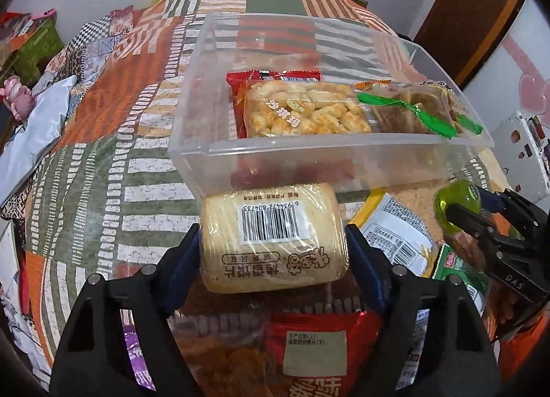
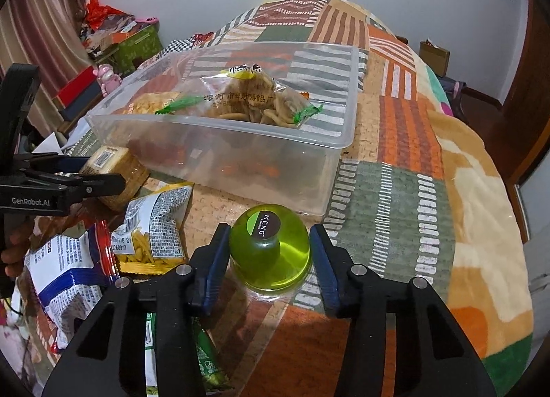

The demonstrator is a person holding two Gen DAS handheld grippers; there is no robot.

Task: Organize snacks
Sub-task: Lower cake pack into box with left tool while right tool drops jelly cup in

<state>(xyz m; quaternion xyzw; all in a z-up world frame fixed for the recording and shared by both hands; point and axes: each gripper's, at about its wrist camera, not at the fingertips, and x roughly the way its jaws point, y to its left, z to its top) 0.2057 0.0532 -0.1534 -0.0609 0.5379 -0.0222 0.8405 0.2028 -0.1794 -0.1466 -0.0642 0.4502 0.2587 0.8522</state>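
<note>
Here we are gripping two snacks at once, both close to the clear plastic bin (image 1: pixel 330 156). In our left gripper (image 1: pixel 273 245) the blue pads are pressing either side of a wrapped bread loaf (image 1: pixel 271 235), barcode facing up, just short of the bin's near wall. In our right gripper (image 2: pixel 270 252) the fingers are bracketing a green jelly cup (image 2: pixel 270 249); the left pad looks to be touching it, the right pad seems a sliver off, so we cannot tell whether the grip is firm.

Beneath and beside us, loose packets are lying on the patterned blanket (image 2: pixel 395 115): a red packet (image 1: pixel 319 345), a yellow chip bag (image 2: pixel 154 225), a blue-and-white bag (image 2: pixel 65 273).

Farther on, inside the bin, a bag of golden crackers (image 1: pixel 302 108) and a bag of brown sticks (image 2: pixel 261 101) are already lying.

To do this well, we are judging that the loaf needs lifting above the rim before going forward, then setting down in the open left part, gently, since it looks soft.
</note>
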